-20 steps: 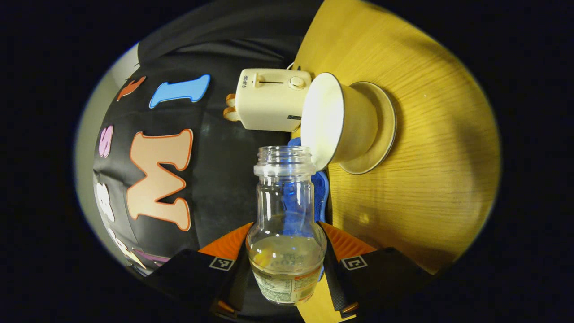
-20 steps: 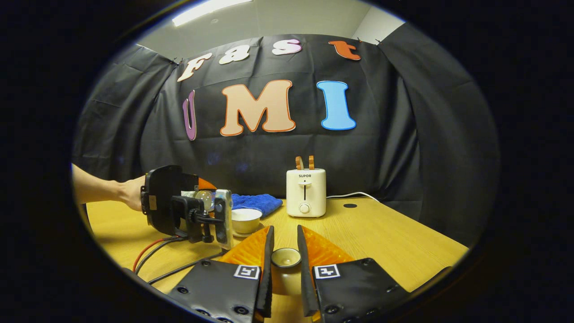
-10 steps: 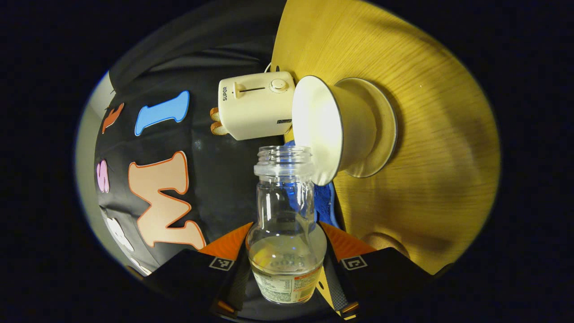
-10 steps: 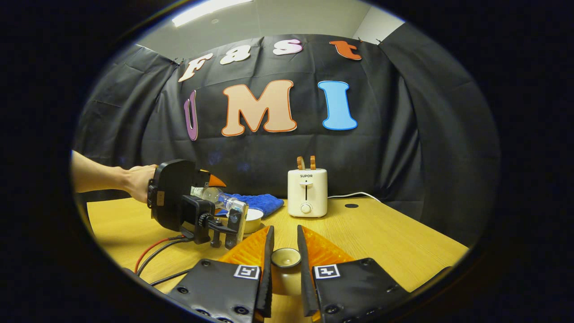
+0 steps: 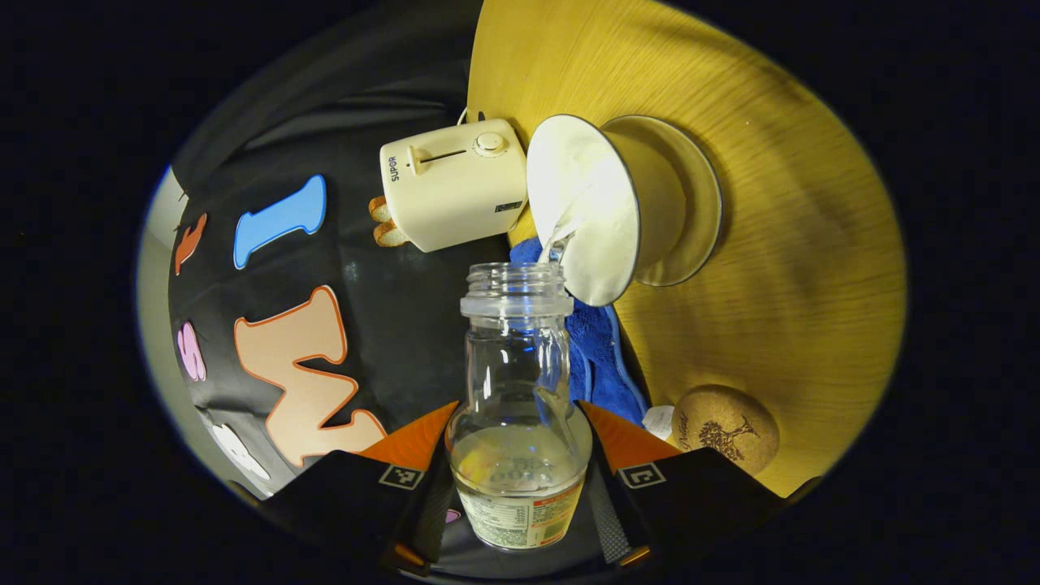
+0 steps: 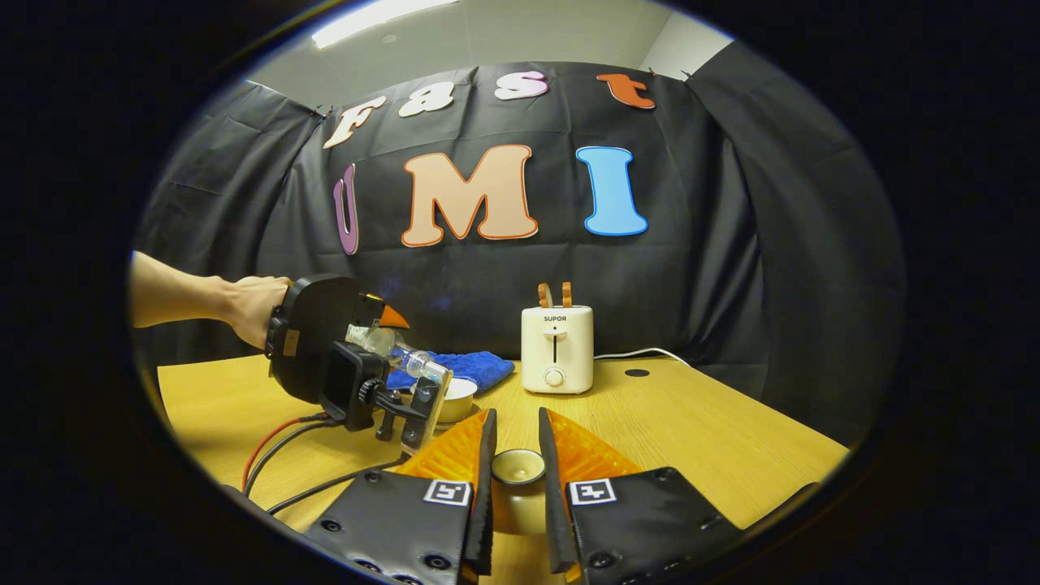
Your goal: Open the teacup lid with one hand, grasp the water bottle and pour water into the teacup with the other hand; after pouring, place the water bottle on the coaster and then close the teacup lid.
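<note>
Pouring under way, bottle and lid both aloft

Left gripper [image 5: 520, 479] pinches the water bottle [image 5: 520, 406] at lower centre, tipped toward the teacup [image 5: 605, 215], upper centre — a thin stream crosses. Right gripper [image 6: 513, 479] clamps the lid [image 6: 517, 467]. Coaster [image 5: 725, 428], lower right, waits; placing and closing remain. Water level in the teacup is hard to make out.

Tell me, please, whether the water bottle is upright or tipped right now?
Tipped. In the right gripper view the water bottle slants mouth-down toward the teacup, and in the left gripper view a stream runs from its mouth into the cup.
</note>
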Tool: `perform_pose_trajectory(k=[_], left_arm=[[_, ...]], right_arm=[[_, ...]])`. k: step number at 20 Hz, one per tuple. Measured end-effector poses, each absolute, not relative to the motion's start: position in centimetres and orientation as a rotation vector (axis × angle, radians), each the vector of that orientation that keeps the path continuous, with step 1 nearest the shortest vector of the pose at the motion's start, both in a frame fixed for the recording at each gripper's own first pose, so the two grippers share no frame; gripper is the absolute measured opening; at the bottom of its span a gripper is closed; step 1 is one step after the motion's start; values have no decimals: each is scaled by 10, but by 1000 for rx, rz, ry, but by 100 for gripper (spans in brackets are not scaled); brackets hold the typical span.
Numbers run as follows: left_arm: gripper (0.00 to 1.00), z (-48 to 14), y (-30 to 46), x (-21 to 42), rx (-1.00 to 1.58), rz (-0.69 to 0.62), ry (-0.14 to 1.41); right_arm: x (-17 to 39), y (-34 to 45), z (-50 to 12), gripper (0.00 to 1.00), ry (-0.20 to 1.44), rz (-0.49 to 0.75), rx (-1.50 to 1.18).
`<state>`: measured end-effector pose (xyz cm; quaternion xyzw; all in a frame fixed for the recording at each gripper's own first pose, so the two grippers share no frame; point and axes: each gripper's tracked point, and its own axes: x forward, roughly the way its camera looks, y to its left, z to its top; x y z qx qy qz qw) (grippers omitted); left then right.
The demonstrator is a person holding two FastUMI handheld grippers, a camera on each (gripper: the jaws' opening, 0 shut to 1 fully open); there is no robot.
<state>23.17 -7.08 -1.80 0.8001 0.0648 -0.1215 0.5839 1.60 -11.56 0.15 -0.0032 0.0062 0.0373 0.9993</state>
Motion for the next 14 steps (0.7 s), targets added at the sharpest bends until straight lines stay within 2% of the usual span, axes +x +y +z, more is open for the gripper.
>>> perform_pose_trajectory(k=[14], left_arm=[[71,-7,-78,235,2047,-297,174]], right_arm=[[15,-114,2,29,12,81,-7]])
